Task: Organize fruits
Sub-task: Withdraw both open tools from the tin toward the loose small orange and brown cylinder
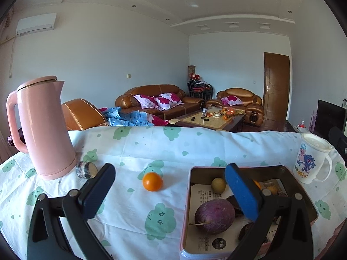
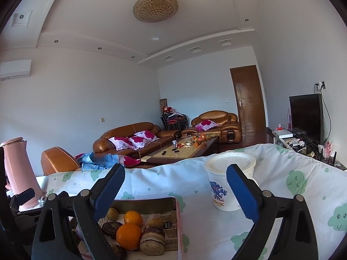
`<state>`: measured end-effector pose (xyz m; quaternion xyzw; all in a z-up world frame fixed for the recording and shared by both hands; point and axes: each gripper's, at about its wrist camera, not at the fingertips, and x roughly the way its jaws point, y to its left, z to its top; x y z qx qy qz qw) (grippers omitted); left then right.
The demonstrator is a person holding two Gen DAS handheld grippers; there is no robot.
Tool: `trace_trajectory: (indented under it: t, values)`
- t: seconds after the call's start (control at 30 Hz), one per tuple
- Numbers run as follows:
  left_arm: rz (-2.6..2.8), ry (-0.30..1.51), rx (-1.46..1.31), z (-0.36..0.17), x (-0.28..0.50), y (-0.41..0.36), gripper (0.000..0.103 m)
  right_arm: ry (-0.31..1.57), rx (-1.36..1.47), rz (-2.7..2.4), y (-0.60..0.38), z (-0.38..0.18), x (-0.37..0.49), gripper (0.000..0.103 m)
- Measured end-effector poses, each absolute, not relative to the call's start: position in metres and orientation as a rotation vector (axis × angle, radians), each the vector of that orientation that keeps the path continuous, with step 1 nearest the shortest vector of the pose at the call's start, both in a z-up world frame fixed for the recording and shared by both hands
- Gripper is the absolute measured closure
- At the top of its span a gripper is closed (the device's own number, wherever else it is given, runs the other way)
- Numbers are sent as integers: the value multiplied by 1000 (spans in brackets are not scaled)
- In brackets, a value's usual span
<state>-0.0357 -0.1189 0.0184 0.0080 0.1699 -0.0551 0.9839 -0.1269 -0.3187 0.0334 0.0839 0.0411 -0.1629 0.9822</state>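
Sitting loose on the cloud-print cloth (image 1: pixel 134 147), a glossy orange (image 1: pixel 152 181) left of the tin (image 1: pixel 303 197) holding oranges, kiwi, purple fruit, left gripper (image 1: pixel 171 190) and right gripper (image 2: pixel 175 192) both spread wide, empty.

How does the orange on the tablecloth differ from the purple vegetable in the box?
The orange lies alone on the cloth, outside the box; the purple vegetable lies inside it. The orange is bright, smooth and looks smaller; the purple vegetable is dull, mottled, with a thin root tail. Both are roundish, and neither is held.
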Motion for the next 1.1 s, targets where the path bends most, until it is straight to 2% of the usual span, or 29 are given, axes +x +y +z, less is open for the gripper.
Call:
trace_trajectory:
  t: [0.37, 0.6, 1.1]
  values:
    - [-154, 341, 30, 19, -48, -106, 0, 105, 155, -378, -299, 33, -128, 7]
    - [-149, 395, 68, 16, -38, -91, 0, 147, 173, -368, -285, 30, -122, 7]
    - [-72, 376, 105, 16, -24, -43, 0, 175, 170, -329, -226, 28, -99, 7]
